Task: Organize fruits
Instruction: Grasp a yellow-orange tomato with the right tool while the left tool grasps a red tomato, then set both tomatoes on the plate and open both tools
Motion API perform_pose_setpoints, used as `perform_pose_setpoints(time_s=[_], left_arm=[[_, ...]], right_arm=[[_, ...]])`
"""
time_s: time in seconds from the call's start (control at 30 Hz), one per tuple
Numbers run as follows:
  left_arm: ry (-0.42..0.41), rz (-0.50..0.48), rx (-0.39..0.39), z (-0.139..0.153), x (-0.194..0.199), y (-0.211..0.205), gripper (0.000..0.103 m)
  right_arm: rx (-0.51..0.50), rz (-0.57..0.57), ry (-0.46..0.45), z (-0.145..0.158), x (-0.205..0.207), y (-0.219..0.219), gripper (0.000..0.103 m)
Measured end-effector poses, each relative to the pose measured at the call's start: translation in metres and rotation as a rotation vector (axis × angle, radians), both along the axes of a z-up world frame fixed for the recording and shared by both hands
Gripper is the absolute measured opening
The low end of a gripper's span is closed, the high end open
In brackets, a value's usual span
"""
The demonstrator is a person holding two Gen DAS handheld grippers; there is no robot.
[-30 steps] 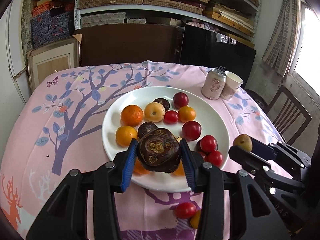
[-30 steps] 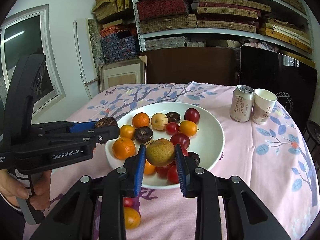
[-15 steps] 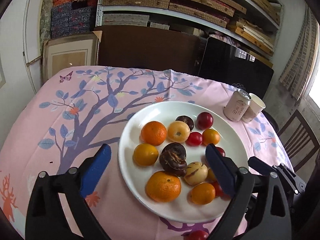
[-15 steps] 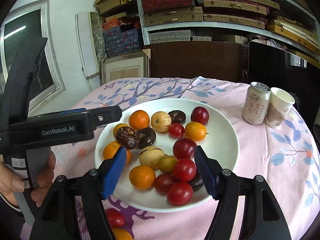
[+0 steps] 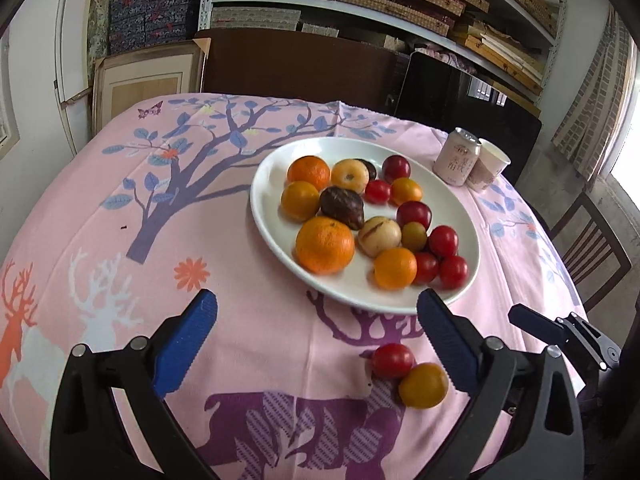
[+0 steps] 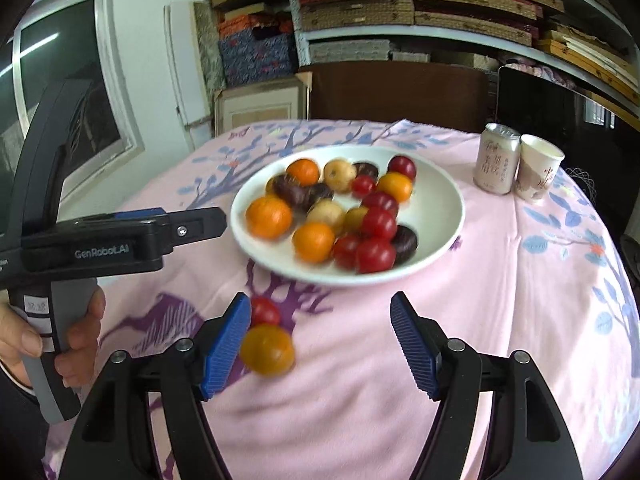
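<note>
Heaped on the white plate point(image 5: 276, 236) at mid-table: oranges, red tomatoes, pale round fruits and dark wrinkled ones, touching in a loose cluster. Stranded on the pink tablecloth point(image 5: 248, 344) just short of the plate's near rim: one red tomato point(image 5: 392, 360) and one orange fruit point(image 5: 423, 385), pressed against each other. Hovering over the cloth, left gripper point(image 5: 316, 344) spread wide and holding nothing, the two strays just inside its right-hand finger. Likewise gaping and empty, right gripper point(image 6: 322, 336), with the orange fruit point(image 6: 267, 349) beside its left finger. Standing well apart, past the plate's far right edge, drink can point(image 5: 457, 161) touching paper cup point(image 5: 489, 164). Judging by the layout, nearly finished: most fruit gathered, apparently only the two strays left to collect.
</note>
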State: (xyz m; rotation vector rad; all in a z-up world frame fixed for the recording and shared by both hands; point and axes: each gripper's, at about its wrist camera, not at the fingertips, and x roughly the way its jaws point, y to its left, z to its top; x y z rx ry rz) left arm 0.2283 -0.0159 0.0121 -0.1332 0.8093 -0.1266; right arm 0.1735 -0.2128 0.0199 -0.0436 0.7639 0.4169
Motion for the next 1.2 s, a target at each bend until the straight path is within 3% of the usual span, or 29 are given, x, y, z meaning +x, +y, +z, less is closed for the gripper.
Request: perform_pose_setpoints(time_s=[0.3, 0.33, 0.4, 0.47, 0.6, 0.8, 0.97, 1.03, 1.1, 1.13, 1.17, 1.2], left_arm=[[0.014, 0.011, -0.043, -0.014, 0.002, 0.019, 0.098], [0.018, 0.013, -0.039, -0.015, 0.004, 0.020, 0.098], [0.025, 0.012, -0.033, -0.018, 0.004, 0.020, 0.098], [0.032, 0.002, -0.026, -0.021, 0.006, 0.017, 0.098], [0.049, -0.052, -0.024, -0.025, 0.005, 0.007, 0.098], [0.053, -0.148, 0.050, -0.033, -0.002, -0.022, 0.098], [0.051, -0.198, 0.119, -0.045, -0.005, -0.047, 0.098], [0.054, -0.209, 0.147, -0.050, -0.004, -0.057, 0.092], [0.079, -0.243, 0.144, -0.056, -0.002, -0.065, 0.062], [0.066, -0.241, 0.160, -0.057, -0.003, -0.068, 0.062], [0.064, -0.255, 0.165, -0.058, -0.003, -0.070, 0.050], [0.055, -0.270, 0.163, -0.058, -0.004, -0.071, 0.030]], right_arm=[[-0.110, 0.077, 0.082, -0.036, -0.011, 0.041, 0.071], [-0.123, 0.076, 0.085, -0.040, -0.010, 0.045, 0.069], [-0.134, 0.066, 0.110, -0.045, -0.004, 0.049, 0.046], [-0.105, 0.047, 0.116, -0.045, -0.001, 0.045, 0.039], [-0.060, 0.021, 0.120, -0.040, -0.001, 0.031, 0.038], [0.015, -0.076, 0.089, -0.017, -0.006, -0.013, 0.038], [0.075, -0.122, 0.103, -0.015, 0.002, -0.038, 0.038], [0.092, -0.113, 0.103, -0.014, 0.003, -0.038, 0.038], [0.102, -0.104, 0.090, -0.010, 0.001, -0.038, 0.039], [0.107, -0.101, 0.084, -0.008, 0.000, -0.038, 0.039], [0.112, -0.097, 0.080, -0.007, -0.001, -0.038, 0.039], [0.113, -0.095, 0.079, -0.006, -0.002, -0.039, 0.039]])
